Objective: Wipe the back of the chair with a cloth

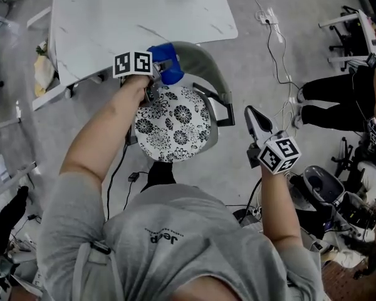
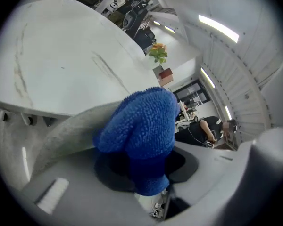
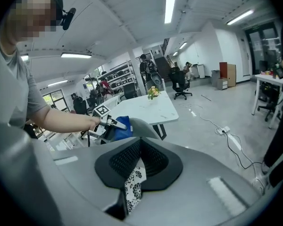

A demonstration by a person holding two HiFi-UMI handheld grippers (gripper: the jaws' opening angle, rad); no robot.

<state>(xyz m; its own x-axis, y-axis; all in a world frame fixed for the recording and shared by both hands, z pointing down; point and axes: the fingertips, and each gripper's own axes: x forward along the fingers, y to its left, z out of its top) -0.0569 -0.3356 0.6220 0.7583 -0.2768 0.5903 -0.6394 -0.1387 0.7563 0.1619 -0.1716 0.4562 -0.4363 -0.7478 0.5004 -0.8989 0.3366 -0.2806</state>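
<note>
Head view: my left hand-held gripper (image 1: 160, 66) is clamped on the blue cloth (image 1: 173, 74), which touches the chair back (image 1: 203, 61) at its 11 o'clock end. The back curves on toward 3 o'clock. My right hand-held gripper (image 1: 251, 113), closed and empty, hangs well apart at the chair's 3 o'clock.

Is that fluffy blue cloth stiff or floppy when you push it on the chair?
Probably floppy: the cloth bunches into a rounded lump in the left gripper. Likely light and soft, given its fluffy pile. It should squash against the chair back rather than skid.
</note>
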